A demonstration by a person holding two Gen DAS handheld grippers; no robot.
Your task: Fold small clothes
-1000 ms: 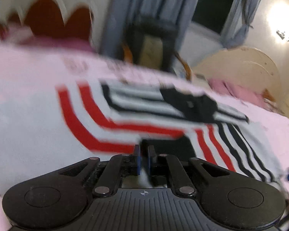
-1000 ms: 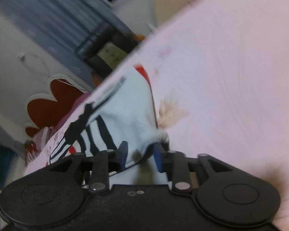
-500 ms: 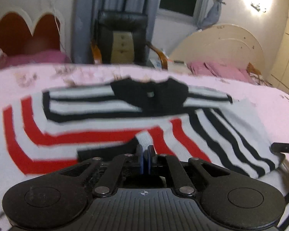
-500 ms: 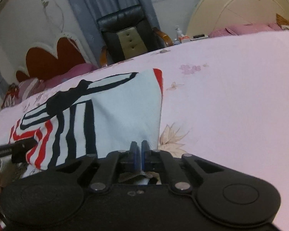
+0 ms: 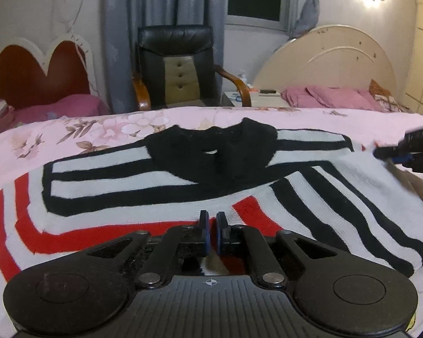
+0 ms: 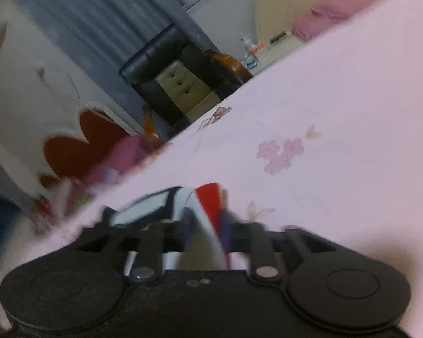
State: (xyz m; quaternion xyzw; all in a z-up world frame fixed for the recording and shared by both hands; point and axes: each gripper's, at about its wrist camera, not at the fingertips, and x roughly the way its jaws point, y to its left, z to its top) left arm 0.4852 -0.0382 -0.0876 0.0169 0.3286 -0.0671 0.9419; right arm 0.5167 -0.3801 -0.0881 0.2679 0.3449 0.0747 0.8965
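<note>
- One heart-shaped headboard, dark red with a white rim, stands at the far left in your left wrist view.
- One black office chair with wooden armrests stands behind the bed, in front of one grey curtain.
- One striped sweater lies flat on the pink floral bedspread; it is white with black and red bands and one black collar at the far side. No writing can be read on it.
- Your left hand-held gripper sits low over the sweater's near edge. Its two fingers stand narrowly apart, and whether any fabric is caught between them cannot be told.
- One cream arched headboard with pink pillows stands at the far right.
- Your right hand-held gripper enters at the right edge, by the sweater's right side.
- In the blurred, tilted right wrist view, your right hand-held gripper has its fingers parted at a moderate width, with one corner of the sweater lying between them; whether they press it cannot be told.
</note>
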